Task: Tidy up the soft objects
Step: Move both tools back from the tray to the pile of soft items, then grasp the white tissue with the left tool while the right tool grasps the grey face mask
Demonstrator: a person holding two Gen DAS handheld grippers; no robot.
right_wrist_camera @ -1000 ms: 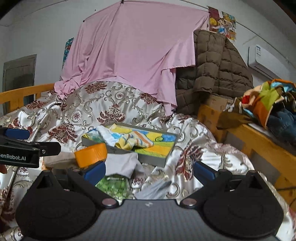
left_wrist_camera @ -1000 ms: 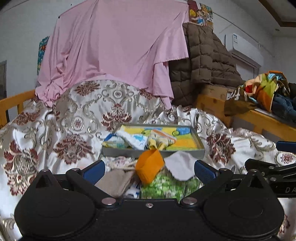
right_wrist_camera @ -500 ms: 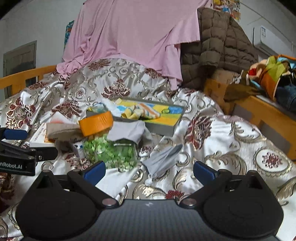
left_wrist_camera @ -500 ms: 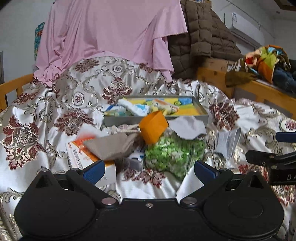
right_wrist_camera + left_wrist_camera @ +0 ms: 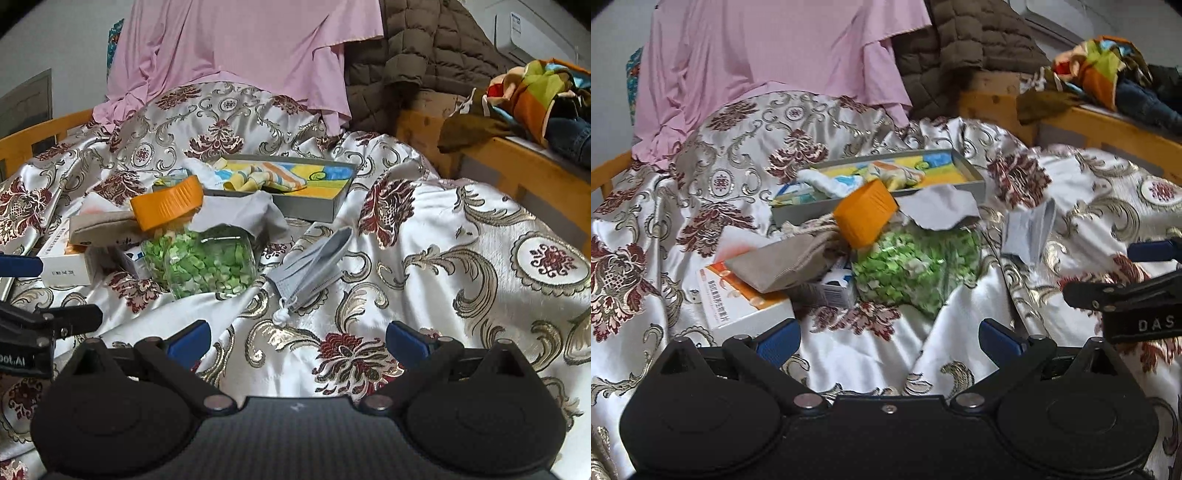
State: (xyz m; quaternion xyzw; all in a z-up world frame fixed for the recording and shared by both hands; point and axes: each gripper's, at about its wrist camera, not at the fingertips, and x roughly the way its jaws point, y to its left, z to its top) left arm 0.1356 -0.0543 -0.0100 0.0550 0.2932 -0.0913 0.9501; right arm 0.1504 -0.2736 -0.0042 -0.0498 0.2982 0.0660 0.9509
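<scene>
Both rigs pulled back and tipped down over the last second; the pile that sat tight against the fingers a moment ago now lies well ahead, in mid-frame. I read that as a step back to survey, nothing picked yet.

Near: left gripper [image 5: 888,338] with jaws wide apart, empty, over bare satin bedspread [image 5: 879,354]. Right gripper [image 5: 297,338] likewise spread and empty.

Just beyond the right gripper, lower centre of its view: grey face mask [image 5: 314,267], crumpled, ear loop trailing toward me. It is the closest soft item and lies clear of the rest.

Mid-frame in the left view: jar of green pieces [image 5: 916,264] on its side with orange lid [image 5: 866,214], grey cloth [image 5: 940,206] draped over it. Left of that a beige pouch [image 5: 783,264] resting on an orange-and-white box [image 5: 742,301]; a small blue-and-white carton [image 5: 831,290] sits between, I think, though it is partly hidden.

Farther, upper centre: grey tray [image 5: 975,179] already holding coloured cloths [image 5: 831,184].

Far: pink sheet [image 5: 768,55], brown quilted jacket [image 5: 960,44].

Judgement: task barely begun; mask, pouch, grey cloth remain outside the tray.
</scene>
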